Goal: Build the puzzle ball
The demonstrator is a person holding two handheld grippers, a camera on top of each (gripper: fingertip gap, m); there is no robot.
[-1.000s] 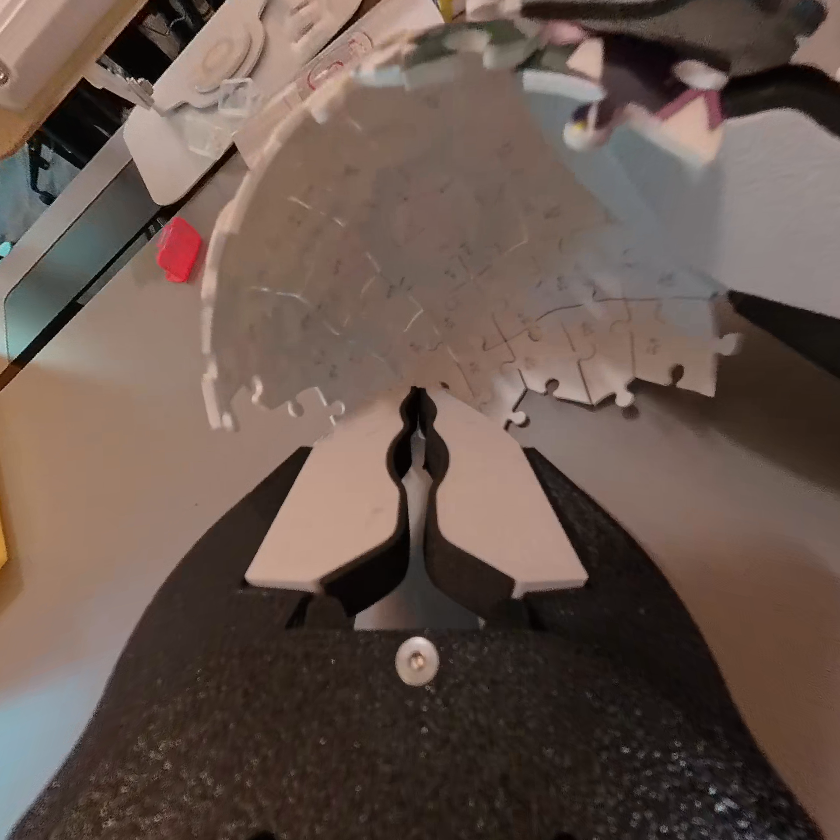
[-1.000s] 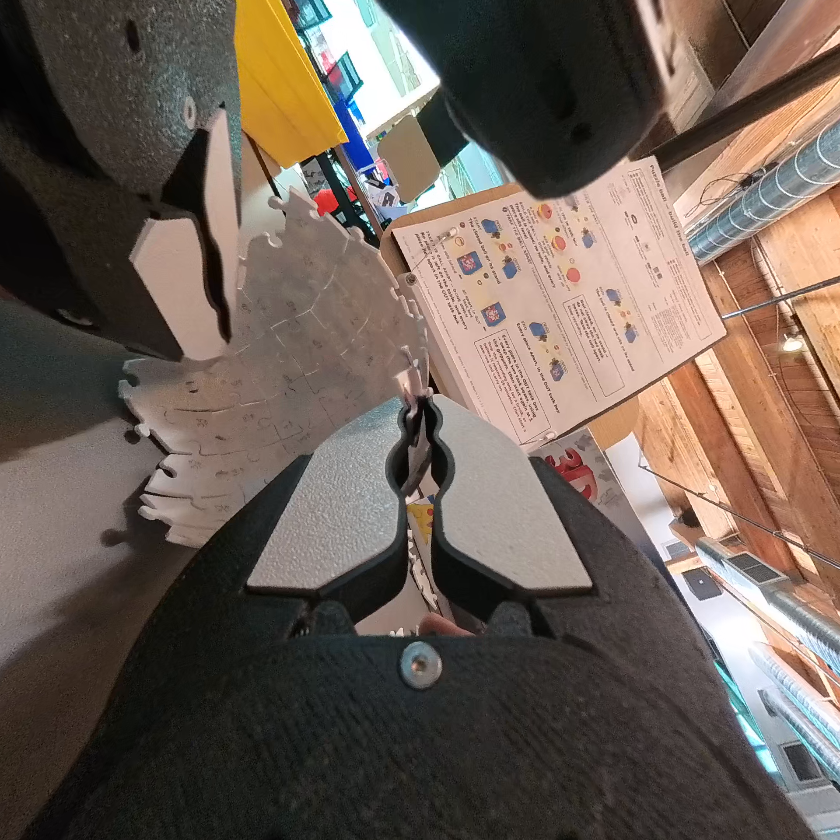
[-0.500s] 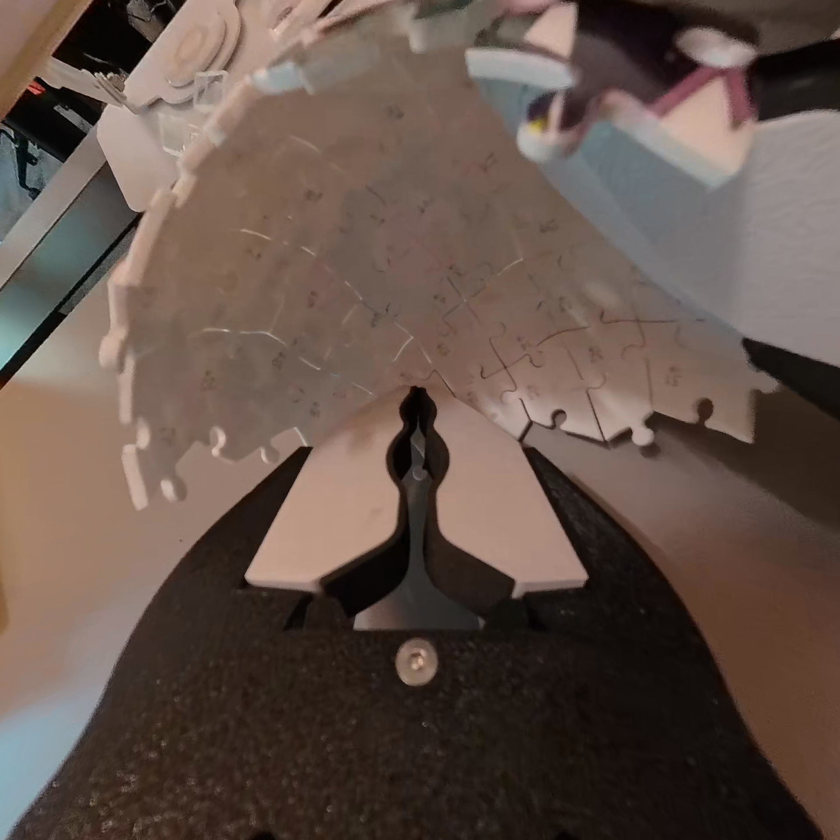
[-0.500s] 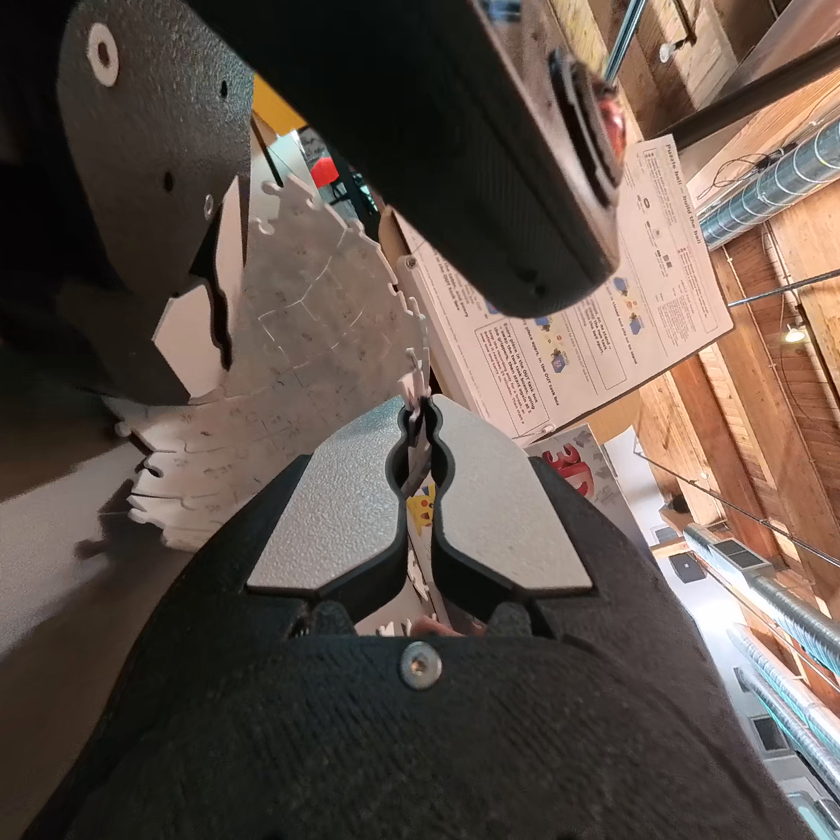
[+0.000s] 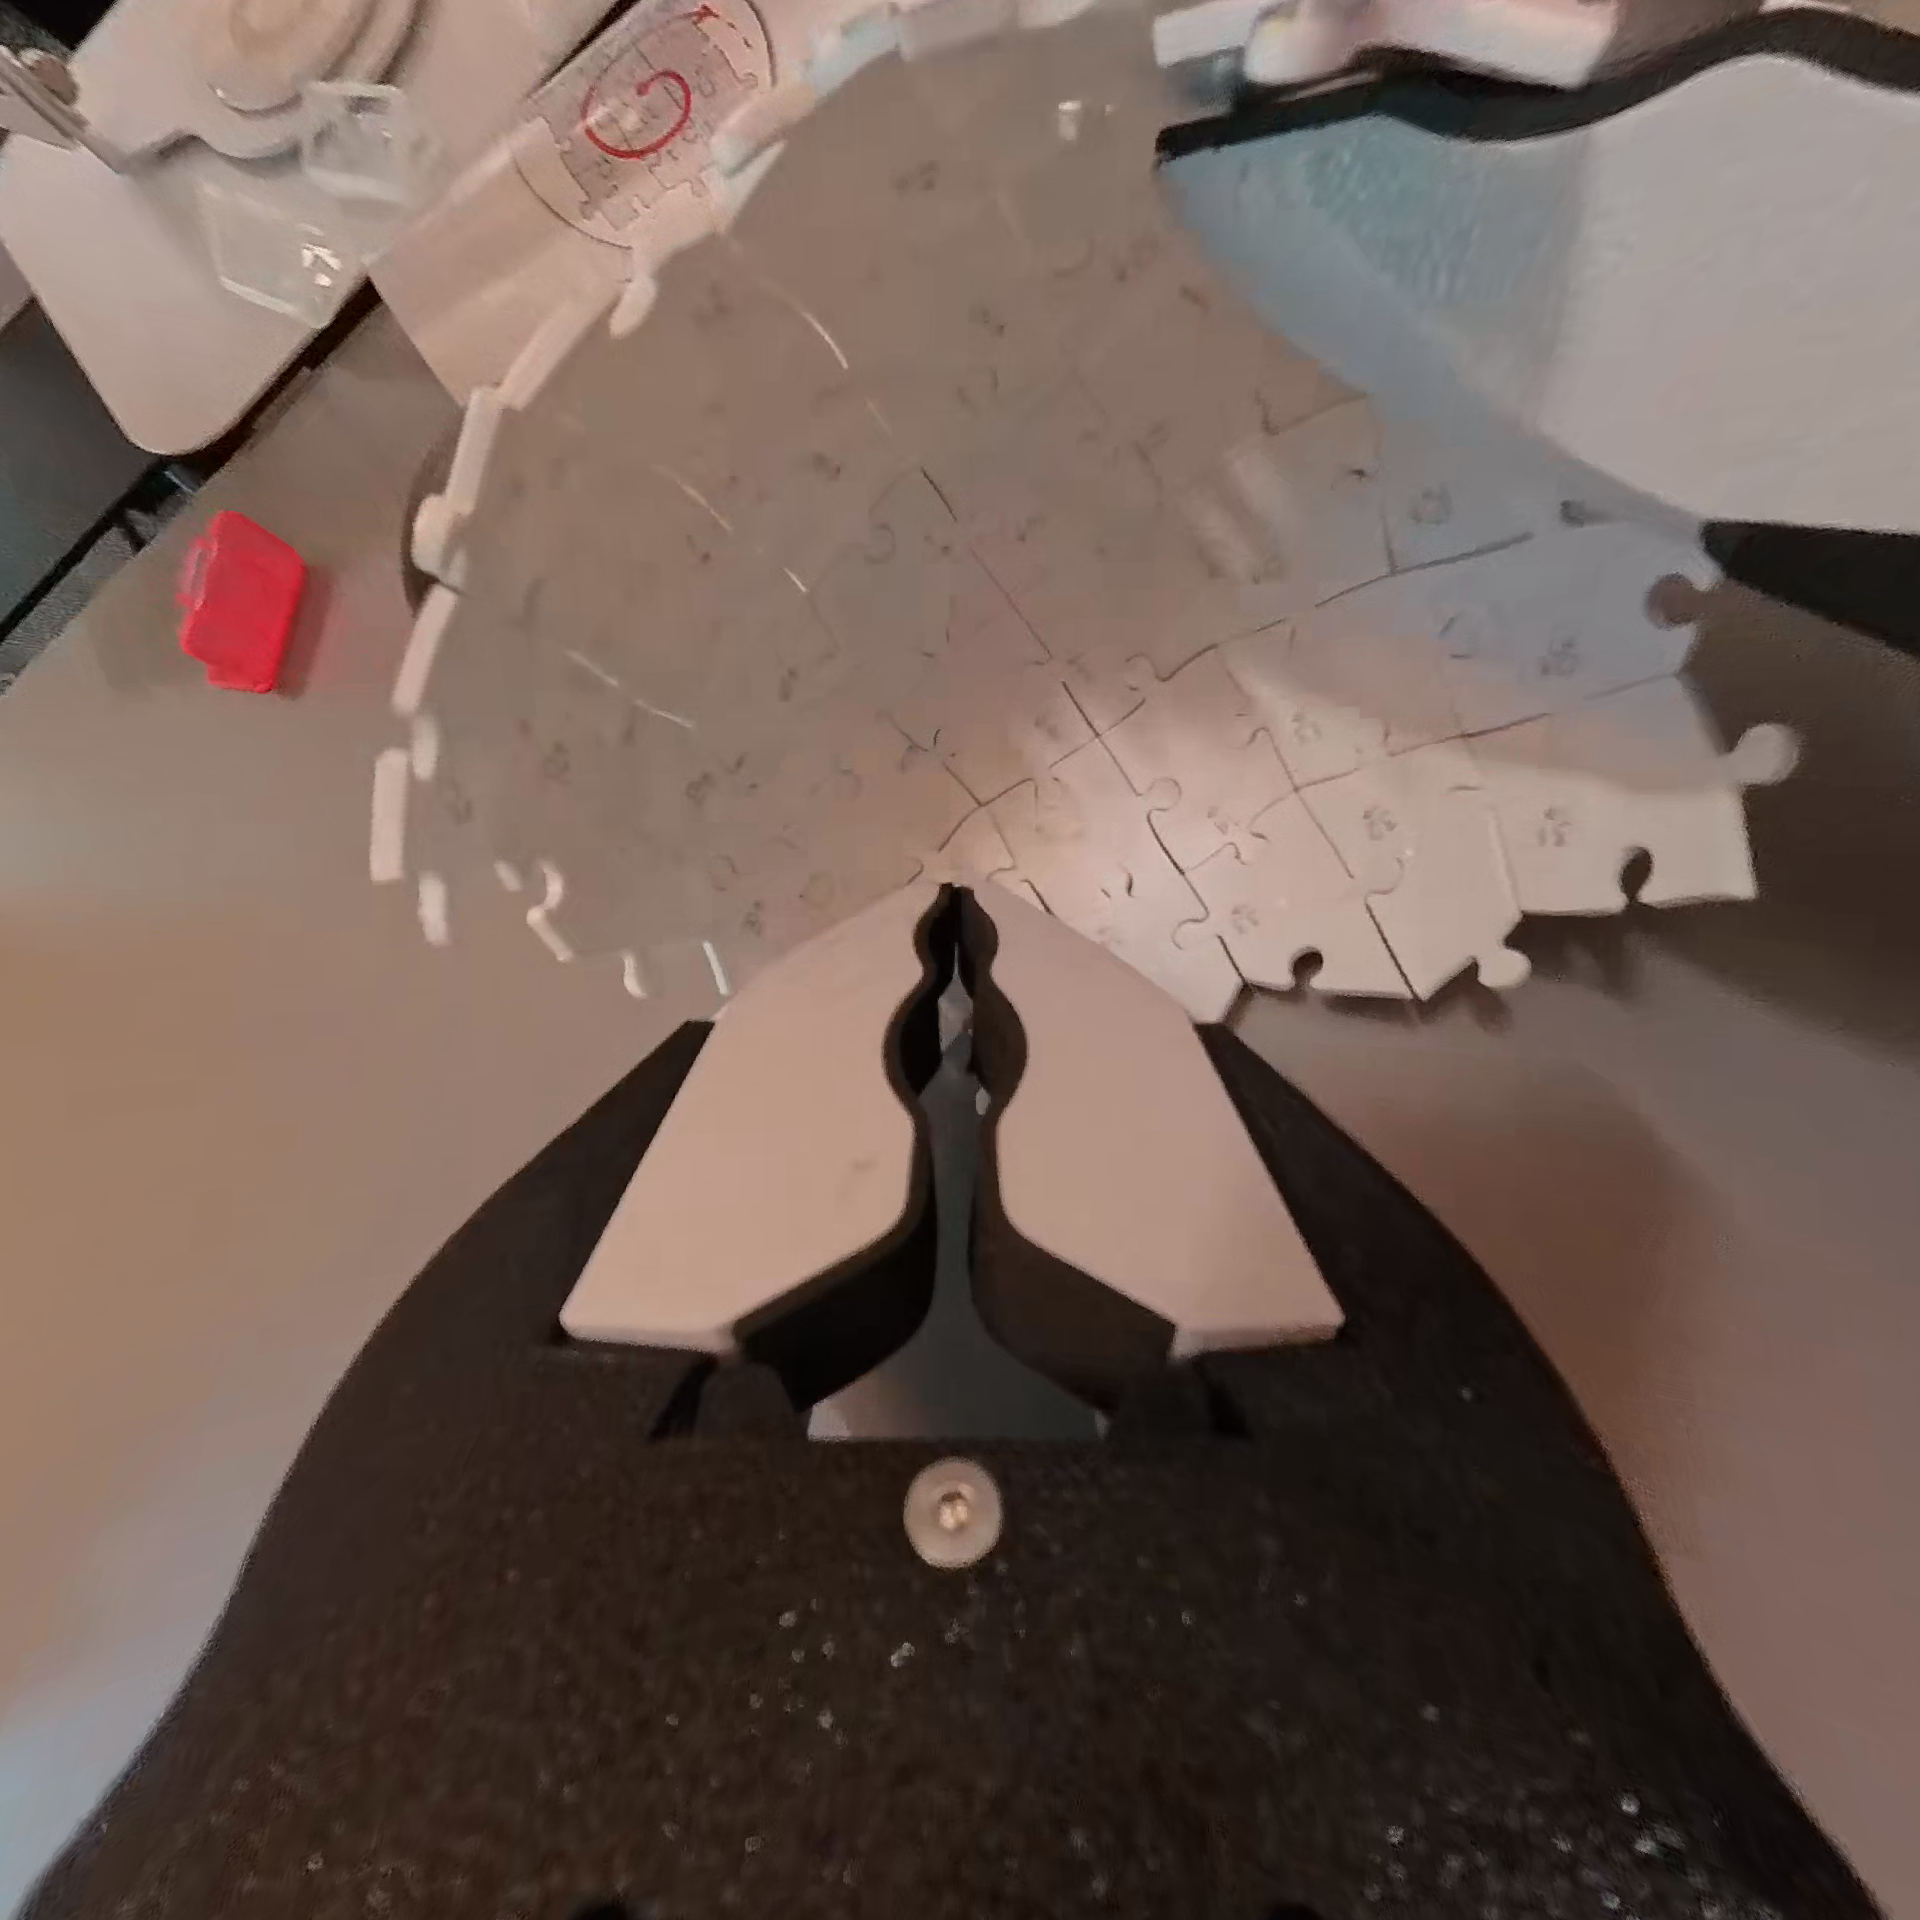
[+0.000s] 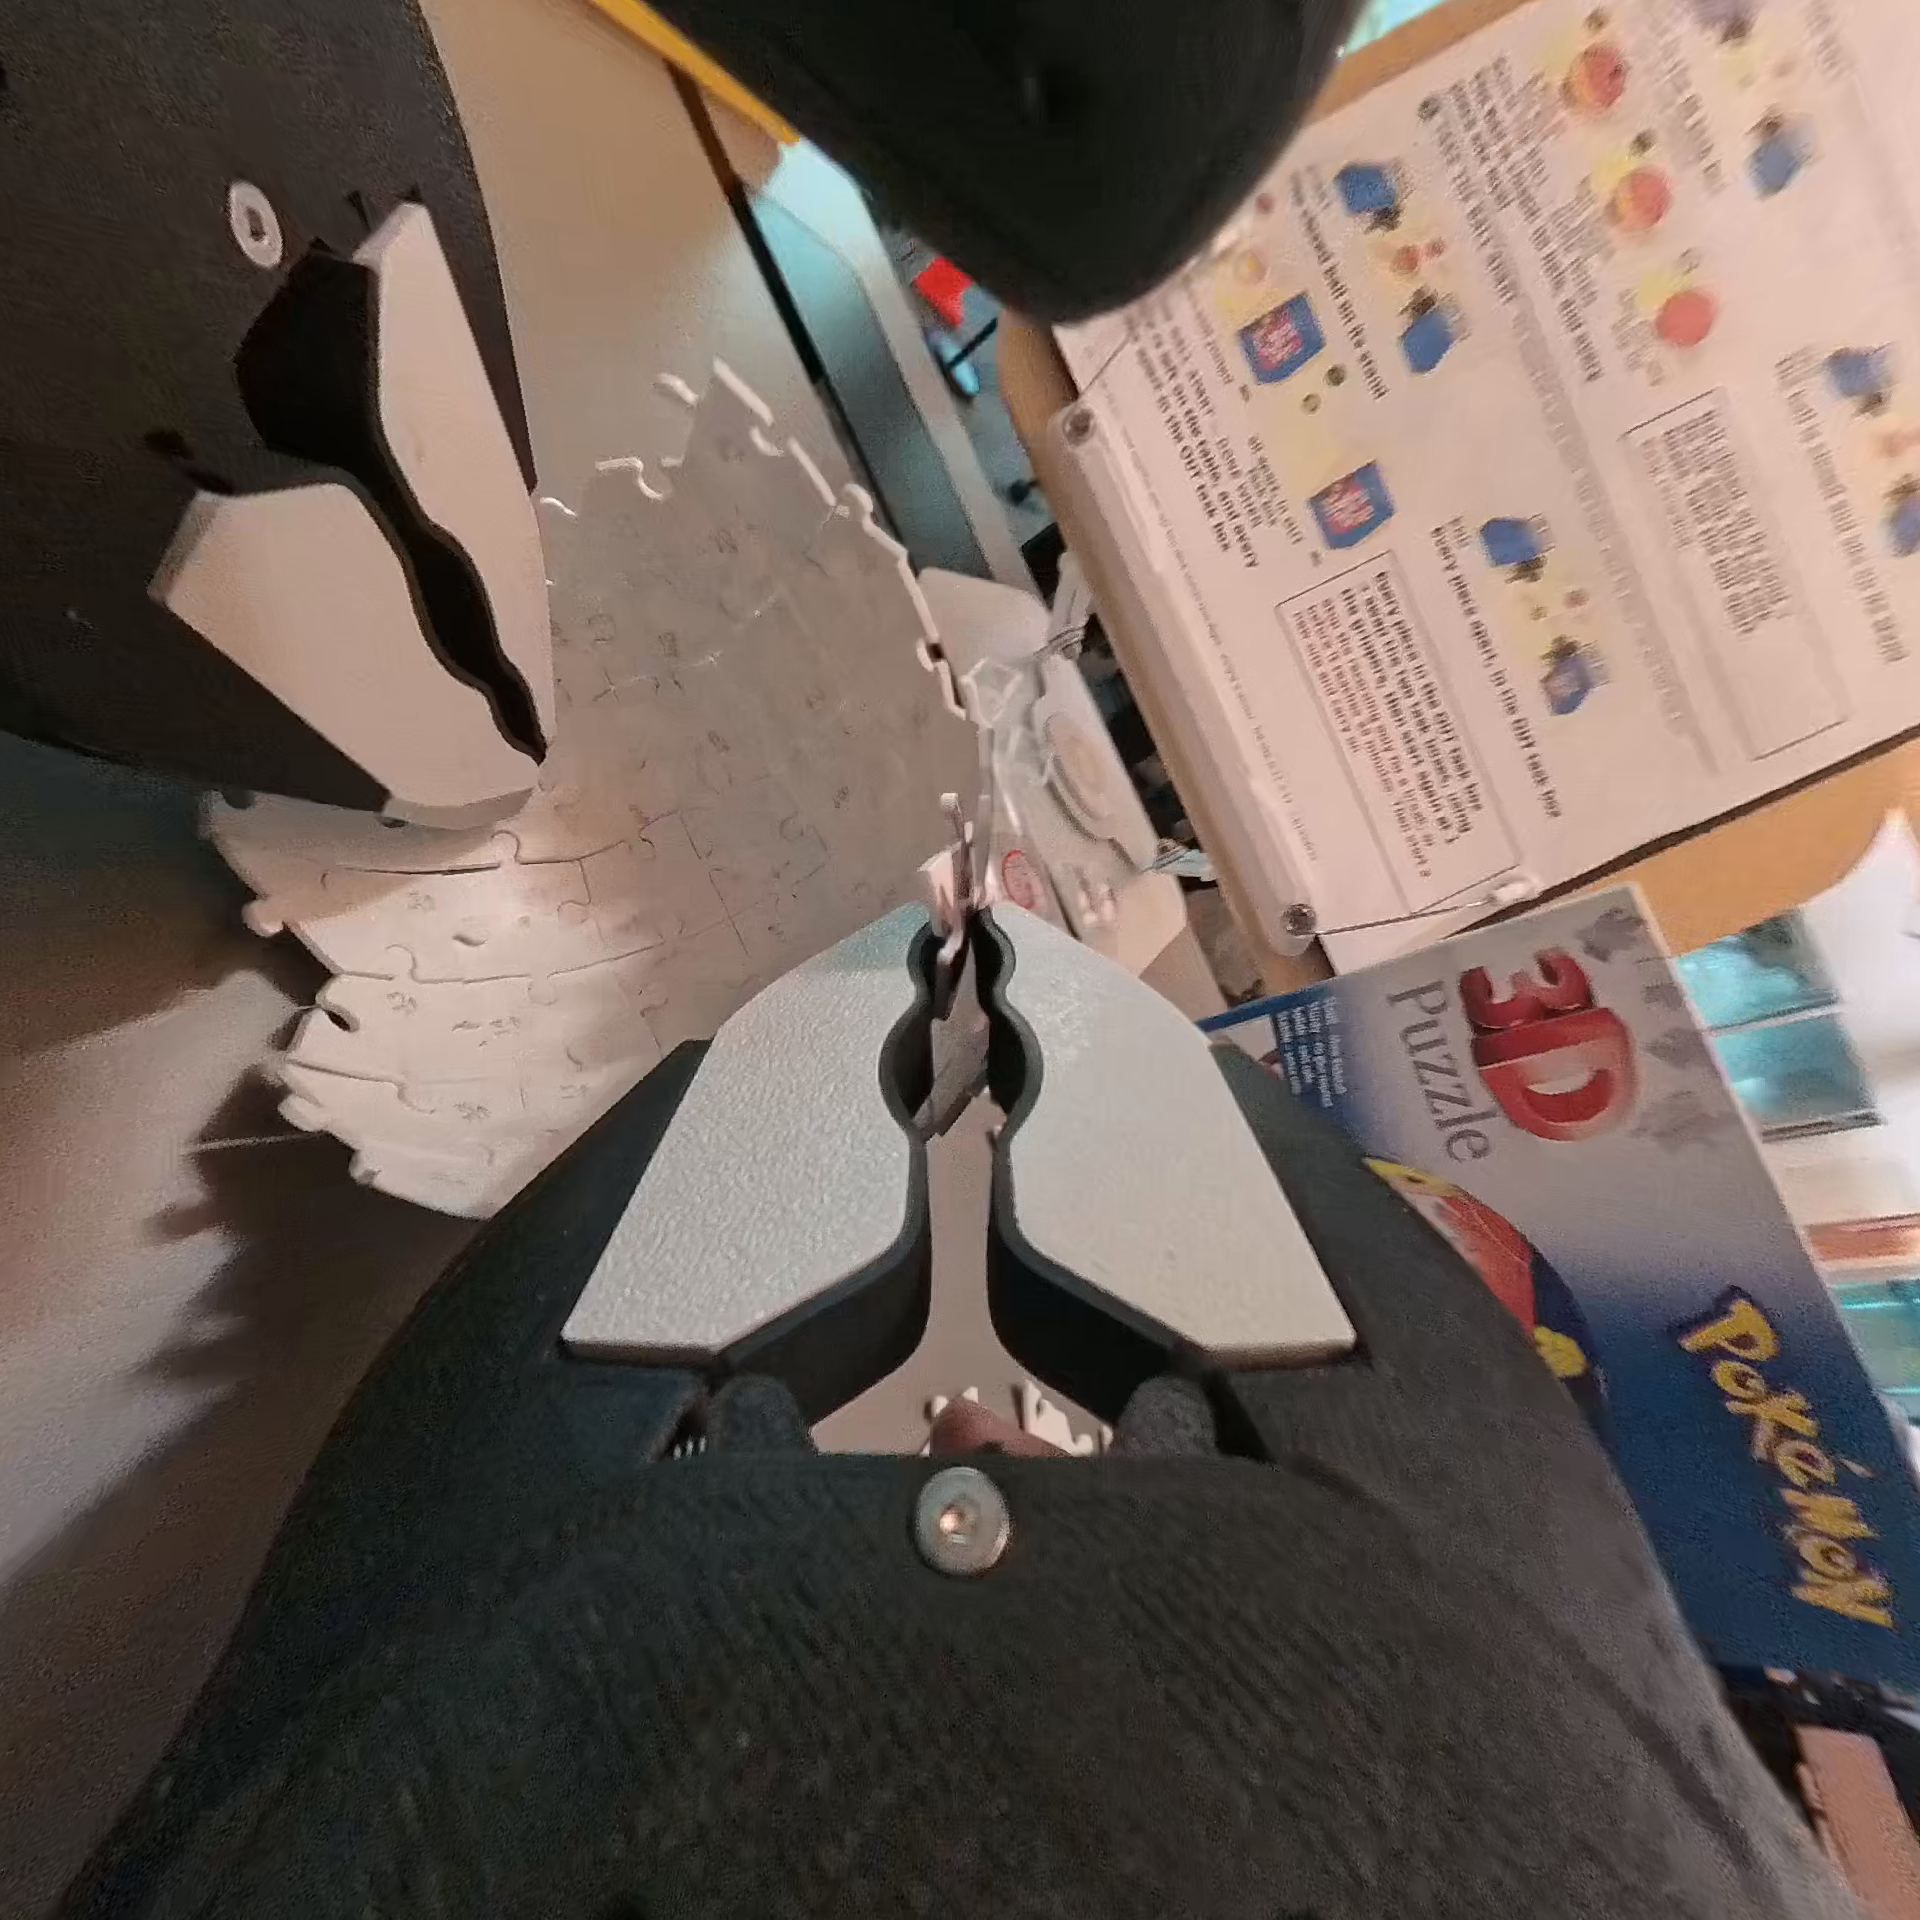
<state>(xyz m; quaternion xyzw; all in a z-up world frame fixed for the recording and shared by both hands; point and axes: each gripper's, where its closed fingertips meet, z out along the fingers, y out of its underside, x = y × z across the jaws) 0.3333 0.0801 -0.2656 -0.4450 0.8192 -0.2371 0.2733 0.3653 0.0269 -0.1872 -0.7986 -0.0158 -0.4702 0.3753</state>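
The partly built puzzle ball [image 5: 987,582] is a curved grey shell of joined pieces, seen from its inner side. My left gripper [image 5: 954,902] is shut on the shell's near rim and holds it above the table. In the right wrist view the shell [image 6: 675,779] hangs from the left gripper [image 6: 535,743]. My right gripper [image 6: 961,920] is shut on a thin puzzle piece [image 6: 954,1003], seen edge-on, right at the shell's far rim. One of its fingers [image 5: 1558,239] shows at the top right of the left wrist view.
A small red block [image 5: 241,603] lies on the tan table [image 5: 208,1039]. A white plastic stand [image 5: 187,177] and a round card [image 5: 644,114] lie behind the shell. An instruction sheet [image 6: 1507,468] on a board and the puzzle box [image 6: 1610,1195] stand to the right. Left tips to right tips: about 10 centimeters.
Both grippers have stayed shut. The shell has turned in the left wrist view and the red block is back in sight. The right wrist view has swung so the puzzle box shows.
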